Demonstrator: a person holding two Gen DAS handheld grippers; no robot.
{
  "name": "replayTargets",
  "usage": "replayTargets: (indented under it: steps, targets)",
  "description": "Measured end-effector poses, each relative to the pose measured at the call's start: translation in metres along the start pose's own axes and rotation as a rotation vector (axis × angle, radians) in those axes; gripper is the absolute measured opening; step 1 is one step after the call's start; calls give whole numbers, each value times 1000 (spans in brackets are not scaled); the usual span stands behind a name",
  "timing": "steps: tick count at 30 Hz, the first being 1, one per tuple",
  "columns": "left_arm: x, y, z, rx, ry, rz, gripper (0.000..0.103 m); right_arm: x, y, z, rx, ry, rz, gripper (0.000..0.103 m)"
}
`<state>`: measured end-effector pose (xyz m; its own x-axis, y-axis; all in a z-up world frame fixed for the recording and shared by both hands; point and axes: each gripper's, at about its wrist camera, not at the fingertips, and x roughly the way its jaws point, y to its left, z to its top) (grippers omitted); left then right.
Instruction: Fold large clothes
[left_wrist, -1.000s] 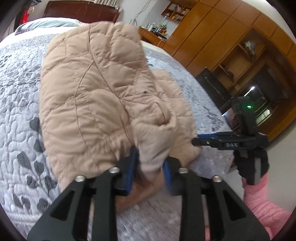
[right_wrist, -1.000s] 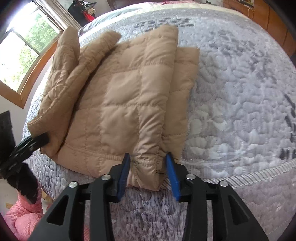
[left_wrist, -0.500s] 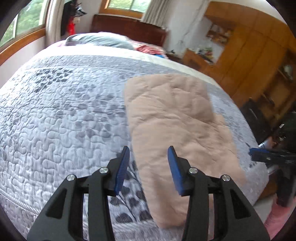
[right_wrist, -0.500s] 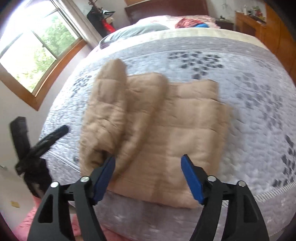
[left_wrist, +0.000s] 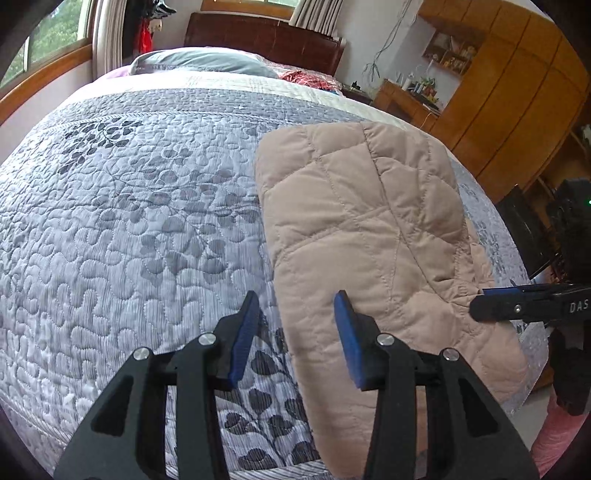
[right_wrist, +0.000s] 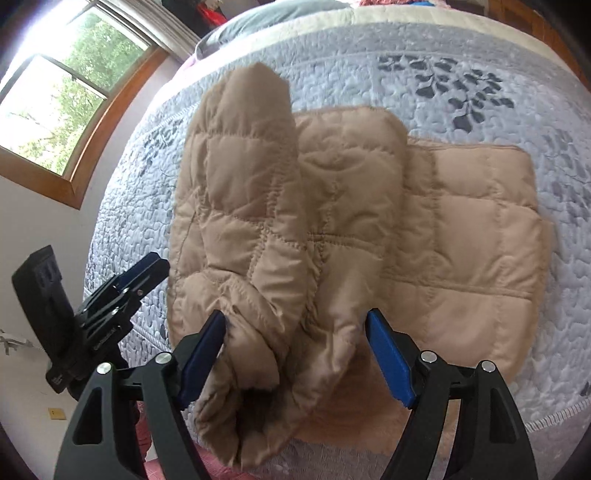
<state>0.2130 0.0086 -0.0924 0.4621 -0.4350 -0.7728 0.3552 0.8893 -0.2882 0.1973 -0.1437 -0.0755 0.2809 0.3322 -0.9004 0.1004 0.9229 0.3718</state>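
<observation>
I see one jacket (right_wrist: 332, 229) lying on the bed (left_wrist: 129, 221) near its foot edge, folded into a thick stack with a sleeve laid over the top, so most of the folding looks done; squaring the loose cuff end may remain. My two tools are both empty: left gripper (left_wrist: 295, 332) partly open, right gripper (right_wrist: 295, 354) spread wide above the cuff.

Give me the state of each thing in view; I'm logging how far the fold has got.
Quilted jacket: lying folded on the bed, sleeve laid lengthwise on top, held by neither tongs.
Left tongs: open, nothing between the pads, over the bedspread beside the jacket's edge.
Right tongs: open wide, pads clear of the sleeve cuff between them.
Bedspread: spread flat.
</observation>
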Motion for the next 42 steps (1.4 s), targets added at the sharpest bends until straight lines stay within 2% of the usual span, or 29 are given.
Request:
replayTargets:
  steps: [1,2,3,4,6,9,13,16,19,24,31,42]
  targets:
    - [1,1,0,-5,3,-3,42,3,2,1,-4,3,-7,78]
    - [2,3,0,-11,6,-7,42,6,4,2,-11,5,-17,71]
    - [2,5,0,-15,6,-7,42,10,5,3,-20,11,-26,62]
    - [2,6,0,-17,6,-5,42,12,7,3,-26,14,-34,57]
    - [1,9,-1,-27,6,-3,42,12,10,4,-43,6,-39,38]
    - [-1,13,0,-47,4,-11,42,-1,22,2,-110,-41,-51,26]
    - [-14,9,4,-52,-33,-36,42,-43,38,-7,-211,-152,-62,23]
    - [-26,-7,6,-13,-72,-45,42,-73,35,-15,-227,-221,-68,23]
    - [-35,-30,7,46,-102,-62,43,-97,16,-25,-203,-272,-76,22]
    - [-25,-65,7,122,-91,-82,43,-113,-26,-43,-127,-310,-85,22]
    - [2,-107,-9,215,-33,-97,43,-97,-88,-69,3,-284,-56,22]
    - [45,-117,-29,259,38,-57,49,-36,-148,-87,87,-231,56,27]
